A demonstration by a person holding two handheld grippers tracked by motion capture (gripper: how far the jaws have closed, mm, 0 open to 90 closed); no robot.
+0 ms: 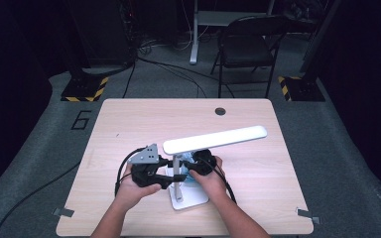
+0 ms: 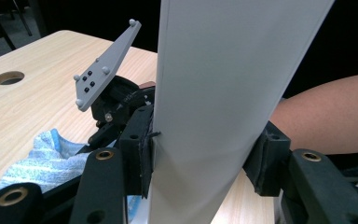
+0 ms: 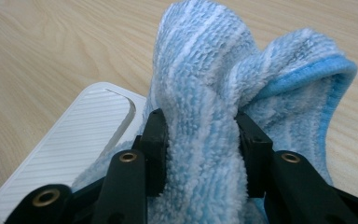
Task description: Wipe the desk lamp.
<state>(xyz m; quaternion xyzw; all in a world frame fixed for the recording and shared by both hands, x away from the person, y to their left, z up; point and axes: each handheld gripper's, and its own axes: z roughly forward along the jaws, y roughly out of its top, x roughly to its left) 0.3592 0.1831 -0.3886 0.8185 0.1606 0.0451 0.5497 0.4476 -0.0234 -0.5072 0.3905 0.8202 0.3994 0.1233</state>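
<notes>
- Left gripper (image 2: 200, 158) — jaws clamp the white lamp (image 1: 178, 174) by its post, on the worktop (image 1: 129, 124).
- Right gripper (image 3: 200, 140) — jaws pinch a blue striped cloth (image 3: 205, 93) beside the lamp base (image 3: 74, 135).
- Floor marking (image 1: 81, 120) reads "6".

A large "6" on the grey floor (image 1: 81, 120).

Light wooden table (image 1: 129, 129), white desk lamp (image 1: 191, 198) and blue striped cloth (image 2: 51, 158) on it.
</notes>
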